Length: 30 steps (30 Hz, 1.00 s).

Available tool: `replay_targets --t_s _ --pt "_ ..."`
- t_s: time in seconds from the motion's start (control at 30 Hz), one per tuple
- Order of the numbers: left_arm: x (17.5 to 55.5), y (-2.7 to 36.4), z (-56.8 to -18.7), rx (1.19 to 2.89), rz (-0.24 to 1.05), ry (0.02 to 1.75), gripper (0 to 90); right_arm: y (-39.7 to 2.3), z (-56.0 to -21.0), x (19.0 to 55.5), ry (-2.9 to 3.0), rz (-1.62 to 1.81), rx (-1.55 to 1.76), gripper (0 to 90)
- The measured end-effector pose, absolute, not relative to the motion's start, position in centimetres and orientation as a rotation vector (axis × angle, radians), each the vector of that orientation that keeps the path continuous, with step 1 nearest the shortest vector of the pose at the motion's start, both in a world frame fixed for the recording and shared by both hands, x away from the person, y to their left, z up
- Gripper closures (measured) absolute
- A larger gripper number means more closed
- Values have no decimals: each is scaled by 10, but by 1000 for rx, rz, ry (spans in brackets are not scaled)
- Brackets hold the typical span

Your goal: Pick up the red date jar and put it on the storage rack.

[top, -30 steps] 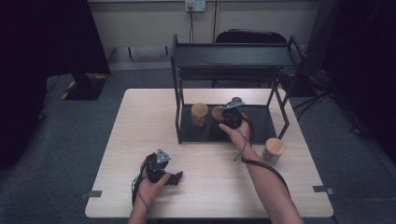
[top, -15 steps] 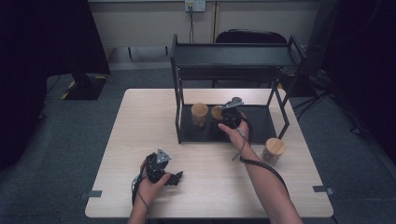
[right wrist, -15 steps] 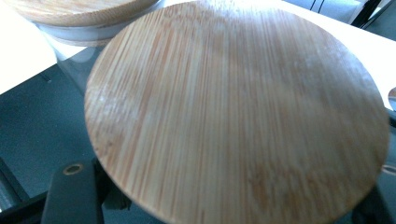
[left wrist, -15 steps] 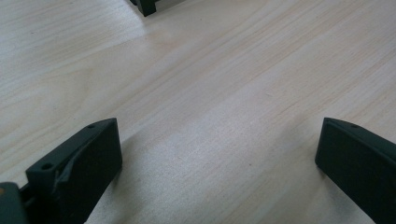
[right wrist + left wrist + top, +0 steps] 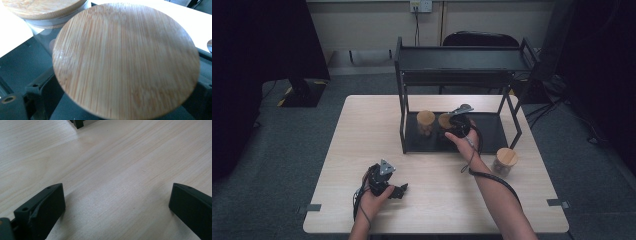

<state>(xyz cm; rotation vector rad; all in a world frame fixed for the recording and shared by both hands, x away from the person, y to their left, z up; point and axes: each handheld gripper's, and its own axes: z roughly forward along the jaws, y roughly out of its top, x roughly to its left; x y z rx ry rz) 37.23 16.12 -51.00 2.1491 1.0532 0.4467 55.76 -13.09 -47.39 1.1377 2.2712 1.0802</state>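
From above, the right gripper (image 5: 454, 121) sat at a bamboo-lidded jar (image 5: 446, 121) on the black rack's (image 5: 462, 55) lower shelf, beside a second jar (image 5: 425, 121). Its own view showed the lid (image 5: 126, 62) between fingers that had just opened, apparently clear of it. The left gripper (image 5: 399, 190) rested on the tabletop (image 5: 105, 165), fingers wide and empty

No legible text, labels, brand marks, numbers or signs on any surface, wooden jar lids (image 5: 126, 62) plain and unmarked, black shelf rack (image 5: 462, 60) unmarked, table top (image 5: 112, 170) bare wood grain, without printing
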Motion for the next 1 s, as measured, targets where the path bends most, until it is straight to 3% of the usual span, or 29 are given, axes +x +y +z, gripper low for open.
replay_targets --t_s 0.17,1.0 --pt "372 161 -510 2149 447 1053 2 -131 -473 553 2276 1098 1134 14" --pt "372 161 -510 2149 447 1053 1 -150 -459 516 2208 1230 1246 20"
